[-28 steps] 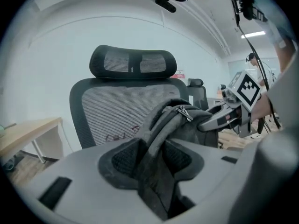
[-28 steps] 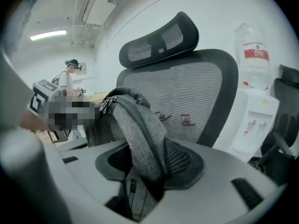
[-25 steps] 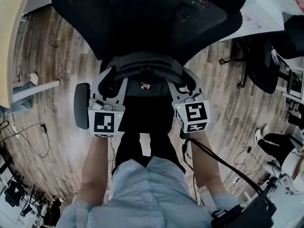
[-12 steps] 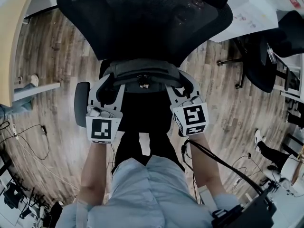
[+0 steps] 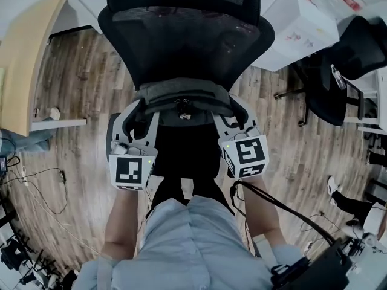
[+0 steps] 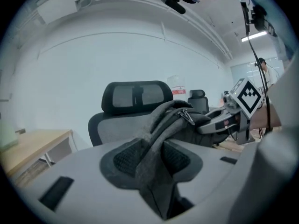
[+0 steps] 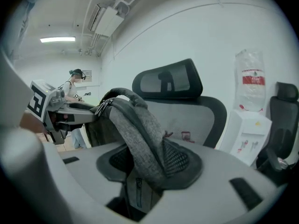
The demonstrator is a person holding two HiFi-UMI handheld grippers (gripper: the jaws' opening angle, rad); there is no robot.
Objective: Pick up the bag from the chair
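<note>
The grey bag (image 5: 181, 96) hangs slung between the two tools, in front of the black mesh backrest (image 5: 181, 35) of the office chair (image 5: 184, 59) and over its dark seat (image 5: 184, 153). From the head view I cannot tell whether its underside is clear of the seat. Its felt-like fabric bunches into a ridge along the top, where a pair of metal zip pulls (image 6: 188, 117) sticks out.

The left hand-held gripper (image 6: 152, 160) is clamped on a fold of that fabric at the bag's left end, the cloth squeezed narrow between the dark pads. The right hand-held gripper (image 7: 149, 160) pinches the other end the same way, a thick band of grey cloth running up out of its jaws. Both point a little downward, toward the chair, each with its square-marked cube (image 5: 129, 171) nearest the person. The person's bare forearms (image 5: 121, 222) reach forward from a pale blue shirt (image 5: 187, 240), and a black cable (image 5: 272, 205) trails back from the right side.

Around the chair lies a wood-plank floor (image 5: 78, 107). A pale wooden bench (image 5: 24, 71) stands to the left, a white box (image 5: 296, 29) to the upper right, and another dark chair (image 5: 338, 71) beyond that.
</note>
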